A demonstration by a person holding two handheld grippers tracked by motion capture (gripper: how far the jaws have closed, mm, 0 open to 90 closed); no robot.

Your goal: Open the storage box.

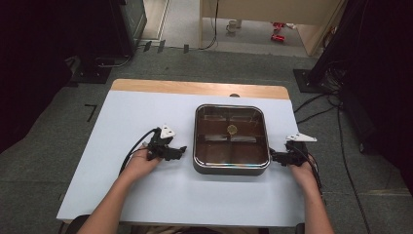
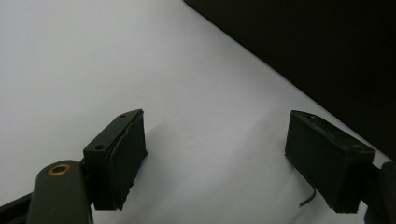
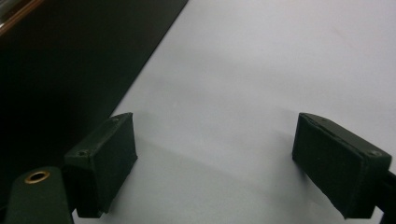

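A square dark pan (image 1: pixel 232 139) with a glass lid sits on the white-covered table (image 1: pixel 122 117), right of the table's middle and closer to the far edge than to the near one. A small round knob (image 1: pixel 232 129) marks the middle of the lid.

The left hand-held gripper (image 1: pixel 181 150) lies low over the table just left of the pan, near its near-left corner, with its tips pointed toward the pan's side wall but apart from it. In the left gripper view (image 2: pixel 215 163) its jaws stand wide with only the bare white surface between them, and the pan's dark wall (image 2: pixel 327 60) runs across the upper right.

The right hand-held gripper (image 1: pixel 273 157) is at the pan's near-right corner, tips very close to the wall; whether they touch it I cannot tell. In the right gripper view (image 3: pixel 215 163) its jaws are likewise spread wide and hold nothing, with the dark wall (image 3: pixel 70 70) at the left.
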